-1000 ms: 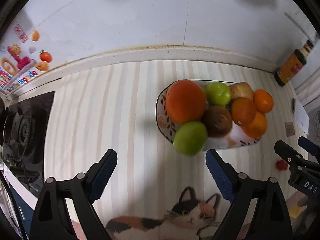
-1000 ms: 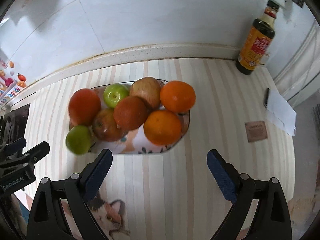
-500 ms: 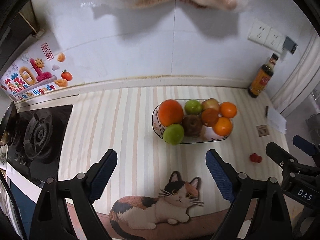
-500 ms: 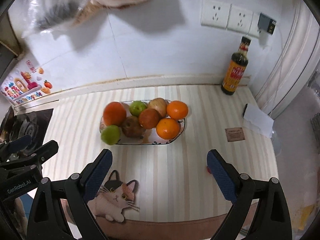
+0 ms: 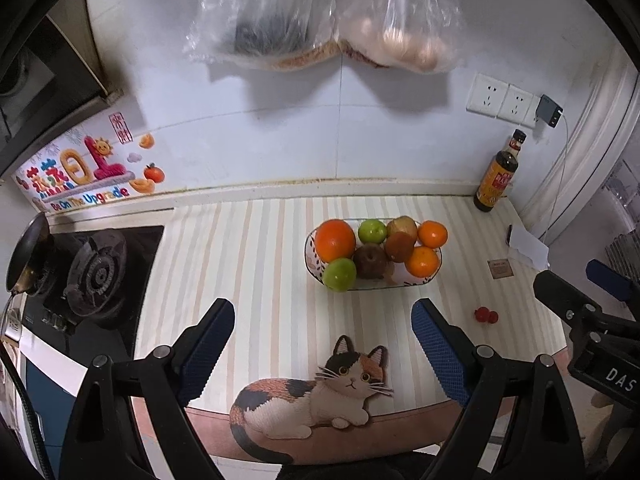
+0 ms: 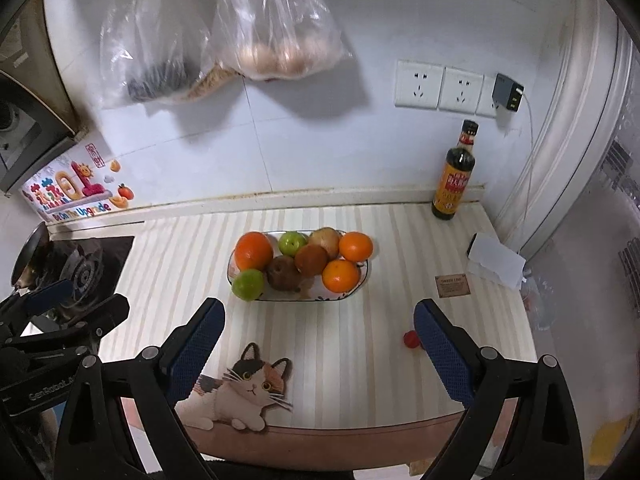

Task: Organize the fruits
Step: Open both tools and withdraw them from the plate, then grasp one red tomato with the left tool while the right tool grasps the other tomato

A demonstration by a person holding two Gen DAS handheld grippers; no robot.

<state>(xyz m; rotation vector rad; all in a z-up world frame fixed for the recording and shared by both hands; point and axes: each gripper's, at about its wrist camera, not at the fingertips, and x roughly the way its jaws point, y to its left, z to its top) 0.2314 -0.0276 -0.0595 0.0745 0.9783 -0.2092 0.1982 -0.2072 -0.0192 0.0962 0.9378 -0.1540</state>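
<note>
Fruit bowl (image 5: 316, 270) sitting full, both grippers empty.
Only the right wrist view is showing the paper's (image 6: 496, 260) full outline; left gripper (image 5: 323, 350) and right gripper (image 6: 318, 348) are pointing steeply down, jaws wide apart.

Wall sticker (image 5: 80, 178) at back-left corner of the counter, above the stove: reads "Be On The Upgrade", with a big "01" over it; Chinese characters on it too small to read. Right gripper body (image 5: 618, 374), seen from the left wrist view: "DAS", rest cut off. Left gripper body (image 6: 48, 392), seen from the right wrist view: "GenRobot", tail hidden. Sauce bottle (image 6: 454, 184) at back-right corner: yellow-red label, print unreadable. Brown card (image 6: 452, 285) near right edge: print unreadable.
</note>
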